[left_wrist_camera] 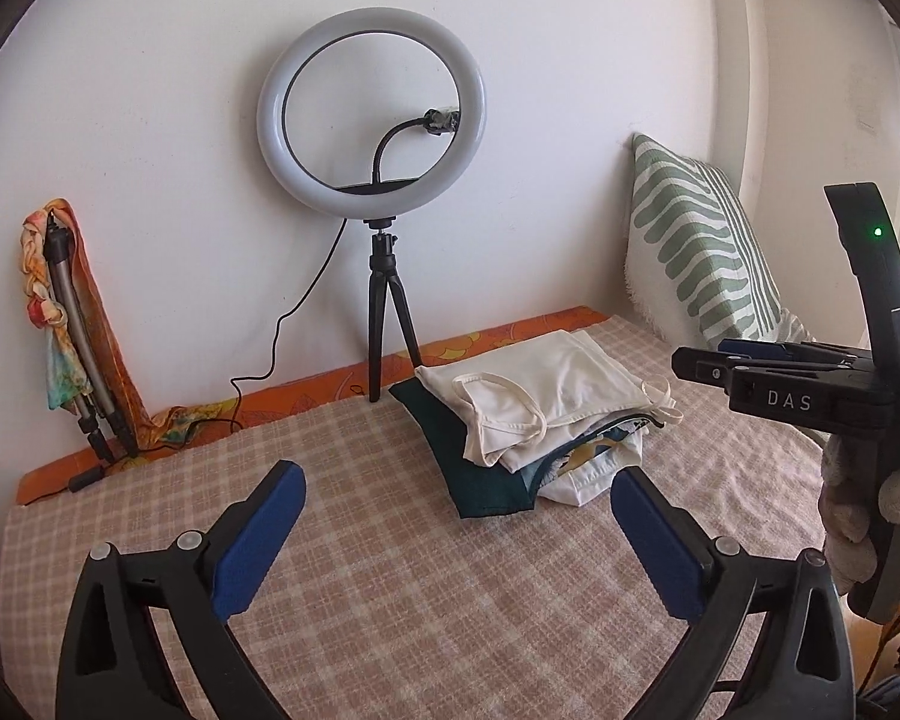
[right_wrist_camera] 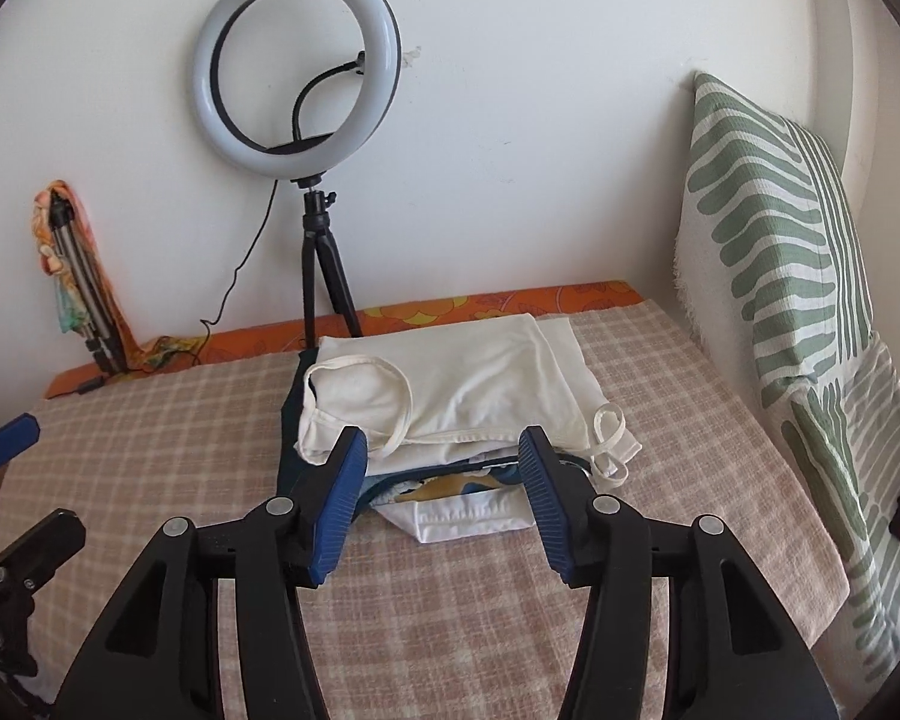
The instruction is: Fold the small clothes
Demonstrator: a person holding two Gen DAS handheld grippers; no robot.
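Left wrist view: my left claw [left_wrist_camera: 457, 531] stands spread as wide as it goes, nothing between its blue pads [left_wrist_camera: 258, 546], above the checked bed cover [left_wrist_camera: 390, 612]. The stack of clothes [left_wrist_camera: 528, 420] lies toward the far edge of the bed, nearer its right side, with a white strappy top [left_wrist_camera: 546, 396] uppermost, a dark green piece [left_wrist_camera: 468, 462] under it and a patterned and a white piece at the bottom. The right claw [left_wrist_camera: 714, 369] shows side-on at the right, held in a gloved hand [left_wrist_camera: 858, 516], beside the stack and apart from it. A ring light [left_wrist_camera: 371, 120] on its tripod stands at the far edge; a striped pillow [left_wrist_camera: 702, 258] leans in the far right corner.

Right wrist view: my right claw [right_wrist_camera: 441, 492] is part spread and empty; its pads frame the near edge of the stack of clothes [right_wrist_camera: 450, 408] without pressing on it. The top piece lies flat and squared.

Judgement: the fold in hand looks finished and placed, both claws released. The next move calls for fetching an unfolded garment; none shows on the bed, so I would have to look beyond these views.
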